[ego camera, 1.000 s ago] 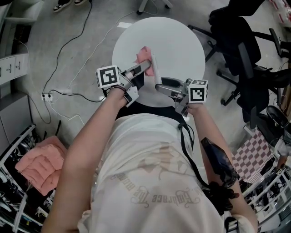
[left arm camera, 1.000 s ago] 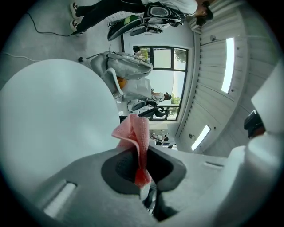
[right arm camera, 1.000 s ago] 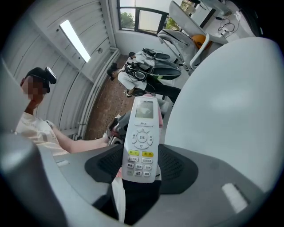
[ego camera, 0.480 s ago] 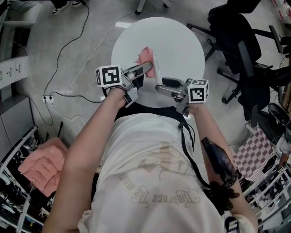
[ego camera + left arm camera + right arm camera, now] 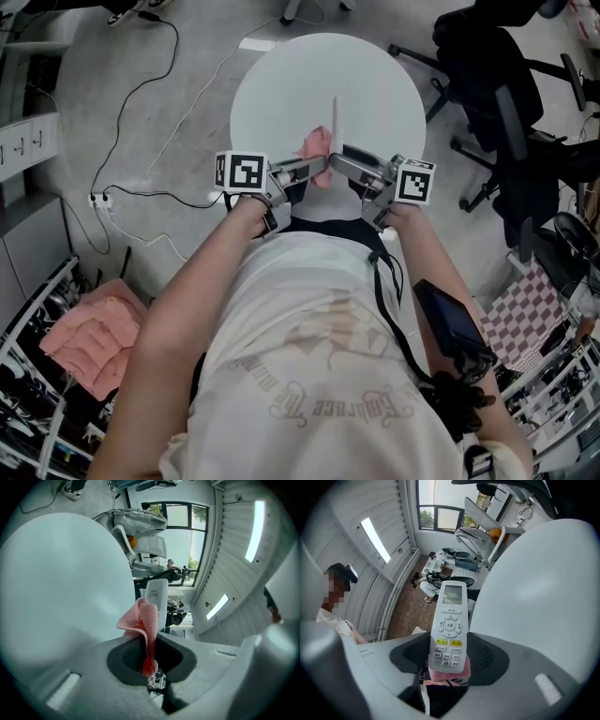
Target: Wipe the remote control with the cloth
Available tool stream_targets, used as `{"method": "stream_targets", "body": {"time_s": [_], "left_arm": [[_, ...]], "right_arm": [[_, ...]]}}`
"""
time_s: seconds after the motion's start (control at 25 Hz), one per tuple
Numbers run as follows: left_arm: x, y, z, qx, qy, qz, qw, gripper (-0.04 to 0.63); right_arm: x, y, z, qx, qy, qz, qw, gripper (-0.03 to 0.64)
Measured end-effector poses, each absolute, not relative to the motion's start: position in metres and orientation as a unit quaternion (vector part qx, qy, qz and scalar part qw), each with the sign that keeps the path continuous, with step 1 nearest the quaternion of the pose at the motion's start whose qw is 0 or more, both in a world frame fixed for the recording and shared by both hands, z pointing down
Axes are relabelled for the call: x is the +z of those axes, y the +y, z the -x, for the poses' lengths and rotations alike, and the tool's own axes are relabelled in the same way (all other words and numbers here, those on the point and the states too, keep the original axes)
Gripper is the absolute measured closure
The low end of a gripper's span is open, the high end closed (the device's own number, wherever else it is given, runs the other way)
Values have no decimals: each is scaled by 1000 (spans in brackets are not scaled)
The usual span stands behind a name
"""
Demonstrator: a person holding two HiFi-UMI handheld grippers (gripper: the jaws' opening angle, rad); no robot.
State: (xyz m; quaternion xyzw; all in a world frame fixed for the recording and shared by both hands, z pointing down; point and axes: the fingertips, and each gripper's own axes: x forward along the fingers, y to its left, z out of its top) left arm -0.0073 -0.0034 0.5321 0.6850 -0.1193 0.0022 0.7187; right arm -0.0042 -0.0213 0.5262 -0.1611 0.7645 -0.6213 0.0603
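A round white table (image 5: pixel 281 94) stands on a grey floor (image 5: pixel 84 94). A power strip (image 5: pixel 97 199) with trailing cables lies at the table's eight o'clock; black office chairs (image 5: pixel 487 66) stand at three o'clock.

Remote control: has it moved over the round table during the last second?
Yes. The remote control shifted right, farther from the left edge of the table.

The white remote (image 5: pixel 449 625), with its screen at the far end and yellow buttons lower down, is sticking out from between the jaws of the right hand-held gripper (image 5: pixel 450 656), which is clamping its button end. The pink waffle cloth (image 5: pixel 143 620) is bunching up, pinched in the left hand-held gripper (image 5: pixel 149 657), and lying just behind the remote's held end.
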Motion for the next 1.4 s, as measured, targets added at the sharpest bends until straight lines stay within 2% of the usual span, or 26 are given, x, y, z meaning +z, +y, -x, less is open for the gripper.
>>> {"method": "stream_targets", "body": {"time_s": [0.28, 0.36, 0.48, 0.68, 0.88, 1.08, 1.2, 1.4], "left_arm": [[547, 15, -9, 20, -101, -668, 737, 569], [546, 20, -11, 29, -95, -671, 734, 569], [548, 27, -10, 51, -96, -679, 726, 569], [564, 30, -1, 74, -127, -679, 719, 569], [569, 26, 16, 69, -167, -673, 717, 569], [565, 28, 28, 54, -199, -672, 711, 569], [563, 27, 36, 49, -221, -674, 704, 569], [559, 22, 45, 50, -251, -685, 683, 569]], "right_arm": [[552, -34, -14, -629, 748, 205, 51, 364], [564, -39, -20, -625, 744, 235, 29, 364], [589, -40, -30, -606, 743, 281, -47, 364], [638, -40, -57, -539, 743, 322, -231, 362], [661, -39, -65, -468, 741, 333, -348, 362], [665, -35, -63, -325, 759, 316, -469, 360], [664, -36, -55, -265, 764, 299, -507, 357], [660, -36, -50, -262, 772, 297, -497, 350]]}}
